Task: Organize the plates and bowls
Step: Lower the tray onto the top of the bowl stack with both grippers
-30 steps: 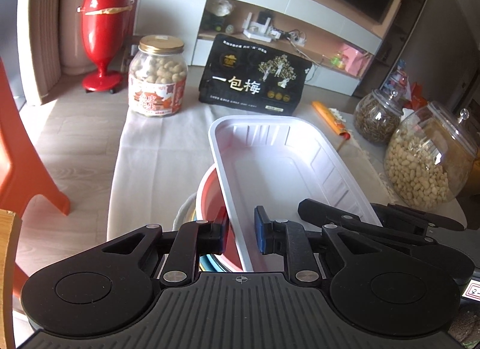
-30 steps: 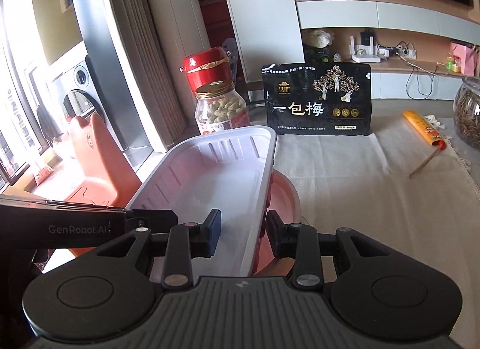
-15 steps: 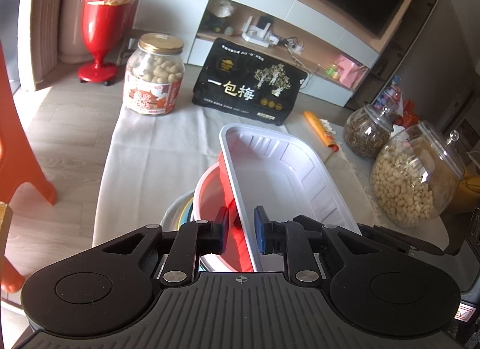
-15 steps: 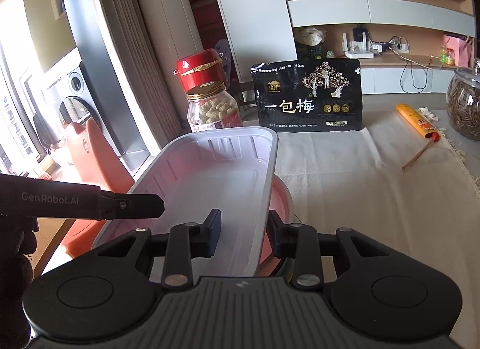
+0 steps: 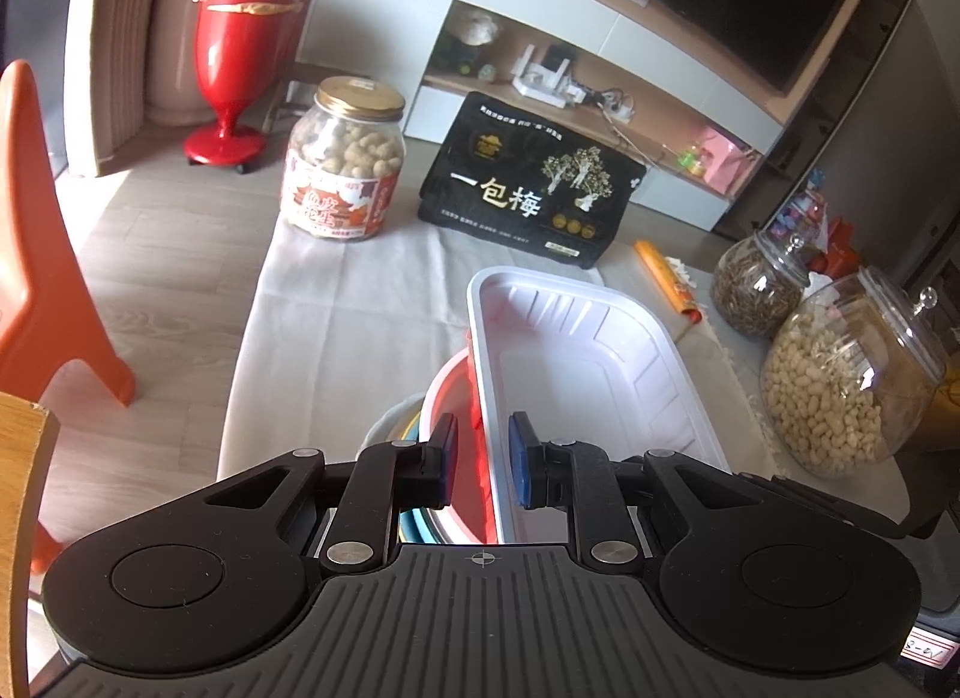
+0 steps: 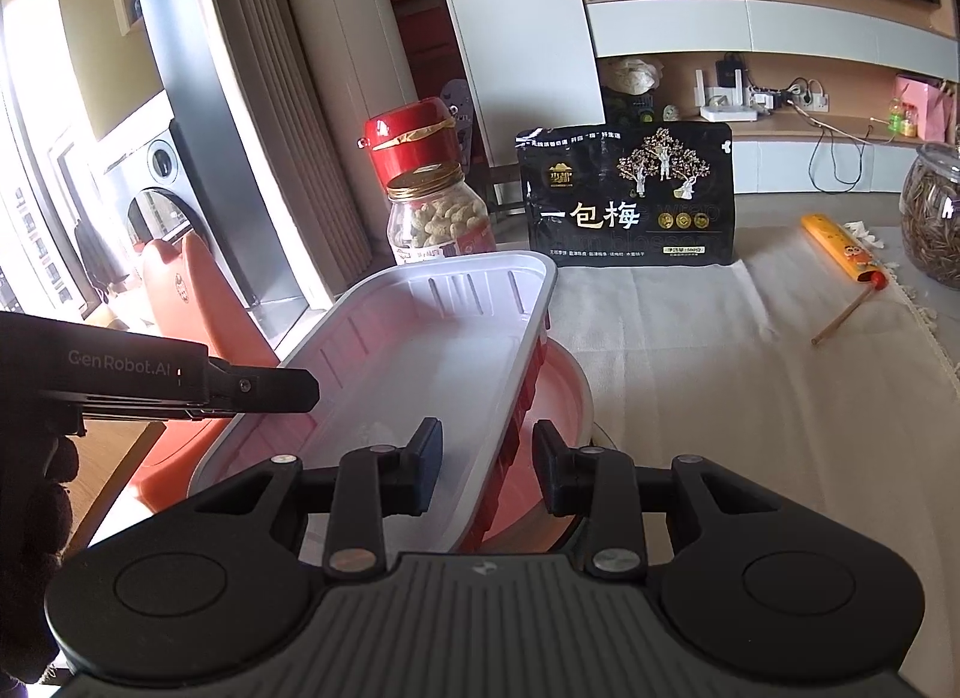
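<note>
So both grippers are on the white tray (image 5: pixel 594 374) at once: the left gripper (image 5: pixel 480 461) has its jaws pinched on the tray's left rim, the right gripper (image 6: pixel 487 467) has the right long wall between its nearly closed jaws, looks like it's pinching it too. The tray's long axis runs straight away from both sets of jaws, toward the far edge of the table (image 5: pixel 336 314).

The thing that matters: the tray sits tilted over the red bowl (image 6: pixel 561 392), which is nested in a stack of other bowls (image 5: pixel 393 425) near the table's near-left corner. The bowl peeks out past the tray on both sides, so the tray isn't seated flat, more riding on the bowl's rim. My guess is the next bit is lowering it square onto the stack.

Stuff around: a peanut jar (image 5: pixel 342 161) and a black bag (image 5: pixel 528 182) at the far edge, two big jars (image 5: pixel 840 386) along the right edge, an orange packet (image 6: pixel 843 245) near them. All well apart from the tray, nothing really in the way.
</note>
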Available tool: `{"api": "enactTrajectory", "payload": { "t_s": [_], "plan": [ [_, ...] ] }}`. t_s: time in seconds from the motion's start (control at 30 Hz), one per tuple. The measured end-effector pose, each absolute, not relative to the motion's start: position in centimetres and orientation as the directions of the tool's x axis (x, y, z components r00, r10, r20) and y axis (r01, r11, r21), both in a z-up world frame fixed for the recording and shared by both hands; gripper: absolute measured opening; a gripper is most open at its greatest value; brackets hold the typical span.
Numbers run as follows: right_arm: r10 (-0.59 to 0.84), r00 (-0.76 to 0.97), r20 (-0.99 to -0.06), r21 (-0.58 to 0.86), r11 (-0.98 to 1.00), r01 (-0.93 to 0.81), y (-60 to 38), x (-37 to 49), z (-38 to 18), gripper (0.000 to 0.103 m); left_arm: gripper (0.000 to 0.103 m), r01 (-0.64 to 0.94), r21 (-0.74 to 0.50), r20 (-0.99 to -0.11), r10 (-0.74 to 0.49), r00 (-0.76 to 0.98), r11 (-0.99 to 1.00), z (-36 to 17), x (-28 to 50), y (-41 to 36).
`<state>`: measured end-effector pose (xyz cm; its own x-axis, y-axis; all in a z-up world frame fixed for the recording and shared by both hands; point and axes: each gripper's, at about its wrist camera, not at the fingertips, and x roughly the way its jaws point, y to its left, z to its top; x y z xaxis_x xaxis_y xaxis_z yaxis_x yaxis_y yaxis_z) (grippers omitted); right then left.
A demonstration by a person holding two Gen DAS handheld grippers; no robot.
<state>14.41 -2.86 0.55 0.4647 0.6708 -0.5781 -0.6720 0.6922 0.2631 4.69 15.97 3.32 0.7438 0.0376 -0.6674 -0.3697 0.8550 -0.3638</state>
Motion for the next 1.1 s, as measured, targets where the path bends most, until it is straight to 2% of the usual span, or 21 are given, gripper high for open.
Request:
{"api": "enactTrajectory", "payload": {
  "t_s": [1.1],
  "plan": [
    [0.669, 0.467, -0.578, 0.259, 0.693, -0.672, -3.4, 13.5, 0.8, 0.033, 0.02, -0.345, -0.32, -0.687, 0.035, 0.726, 0.882, 3.4, 4.5, 13.6]
  ]
}}
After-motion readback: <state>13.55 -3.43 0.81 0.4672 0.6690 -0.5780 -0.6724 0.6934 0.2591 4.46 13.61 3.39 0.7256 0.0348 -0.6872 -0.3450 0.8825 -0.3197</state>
